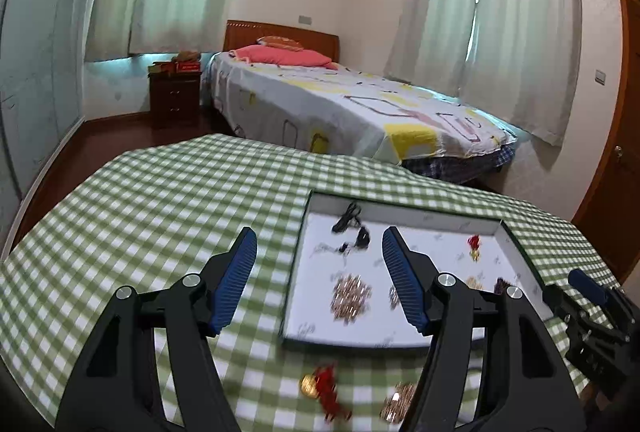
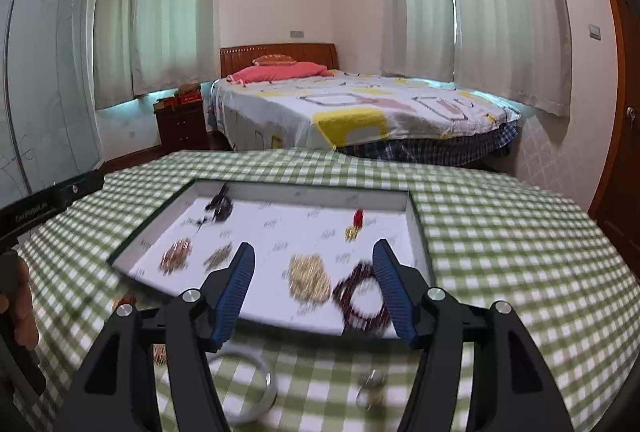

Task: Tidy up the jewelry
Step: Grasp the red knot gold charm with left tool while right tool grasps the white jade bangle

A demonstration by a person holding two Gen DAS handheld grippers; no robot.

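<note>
Both the left gripper (image 1: 318,244) and right gripper (image 2: 313,258) hover wide open, empty; a careless grab at the bangle (image 2: 250,384) near the tray (image 2: 420,228) could knock it off the table.

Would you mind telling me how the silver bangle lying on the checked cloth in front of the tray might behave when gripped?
The silver ring-shaped bangle looks rigid, so it should hold its shape. Its smooth, thin rim seems likely to slip between the fingers. Lying flat on the green checked cloth, it may slide rather than roll.
</note>
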